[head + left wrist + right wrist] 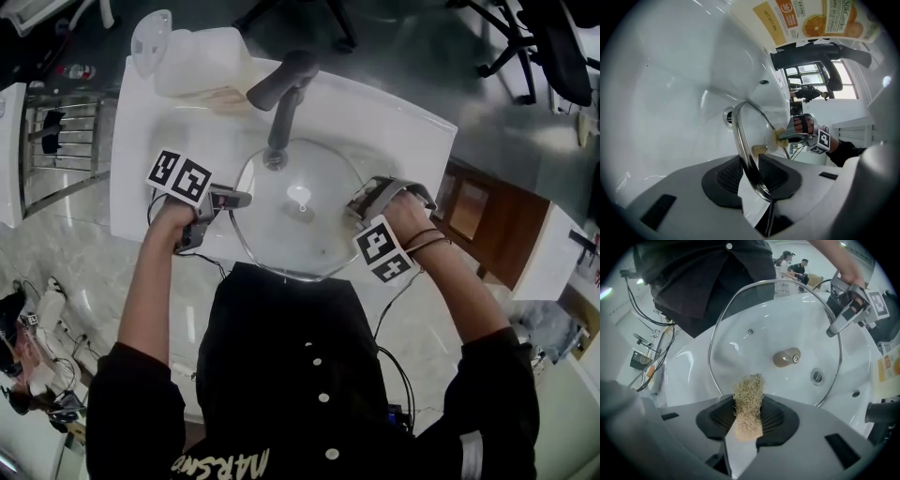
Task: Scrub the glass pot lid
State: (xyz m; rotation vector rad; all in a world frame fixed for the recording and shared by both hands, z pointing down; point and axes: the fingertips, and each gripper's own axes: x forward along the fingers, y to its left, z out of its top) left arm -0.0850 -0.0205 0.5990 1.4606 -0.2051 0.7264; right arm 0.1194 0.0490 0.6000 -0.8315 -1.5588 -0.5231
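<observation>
- Over the white sink point(141, 131), head view: the glass pot lid point(298, 216) lies between left gripper point(239, 199) and right gripper point(359, 202).
- Left gripper view: jaws clamp the lid's metal rim point(743, 140); hold firm.
- Right gripper view: jaws pinch a loofah scrubber point(749, 401); press it flat, circling the knob point(786, 357).

Grey floor point(403, 56), black office chairs point(555, 45), wooden cabinet point(487, 225), bright windows point(844, 80)

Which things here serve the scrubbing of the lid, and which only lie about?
In use: round glass pot lid with metal rim, tan fibrous scrub pad, left gripper, right gripper.
Lying about: white plastic jug, black tap.
</observation>
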